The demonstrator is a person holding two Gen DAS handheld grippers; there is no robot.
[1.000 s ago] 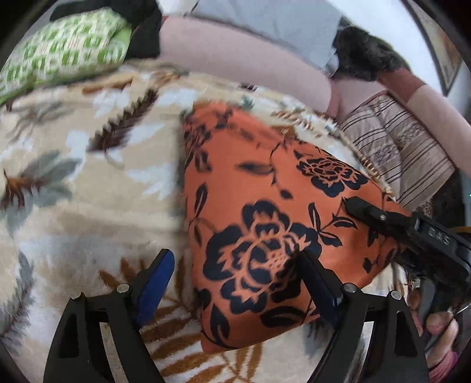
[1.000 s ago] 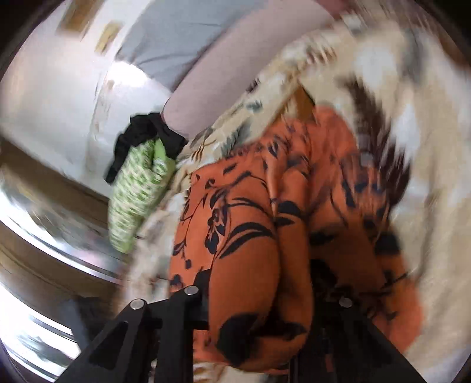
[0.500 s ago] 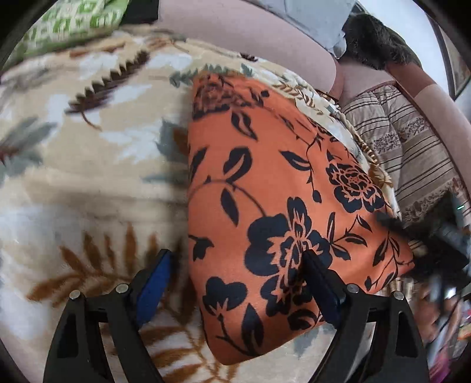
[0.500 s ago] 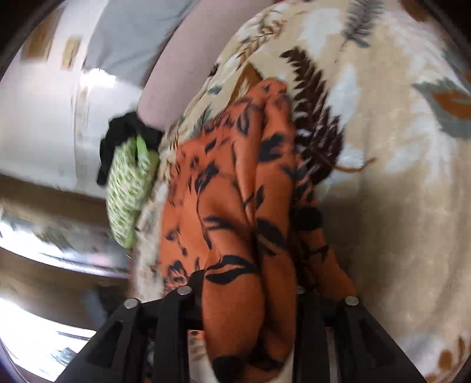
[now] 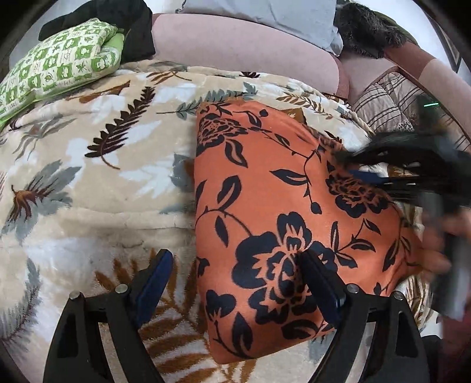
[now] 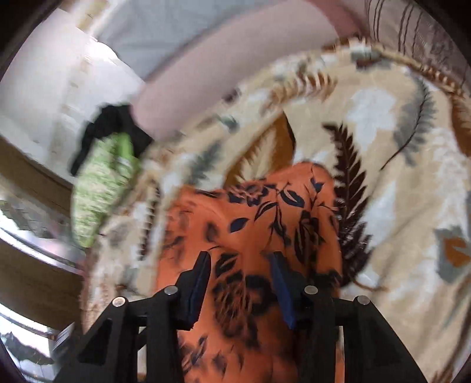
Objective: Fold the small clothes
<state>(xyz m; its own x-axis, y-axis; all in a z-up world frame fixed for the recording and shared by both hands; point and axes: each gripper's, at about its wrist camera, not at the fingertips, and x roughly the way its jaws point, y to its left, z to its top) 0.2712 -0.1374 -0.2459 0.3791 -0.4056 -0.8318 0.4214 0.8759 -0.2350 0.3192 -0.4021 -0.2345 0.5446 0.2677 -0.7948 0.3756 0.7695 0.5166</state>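
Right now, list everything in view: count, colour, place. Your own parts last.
Orange floral garment: one, orange with black flowers, folded flat on the blanket.
Blanket: one, beige with leaf print, under the garment.
Green checked cloth: one, green and white, at the blanket's far edge.
Black cloth: one, behind the green one.
Striped fabric: one, beige and brown.
Left gripper: black, blue pads, open, straddling the garment's edge.
Right gripper: jaws just opening above the garment, gripping nothing.

Left gripper spread wide; right gripper partway apart, just opening.
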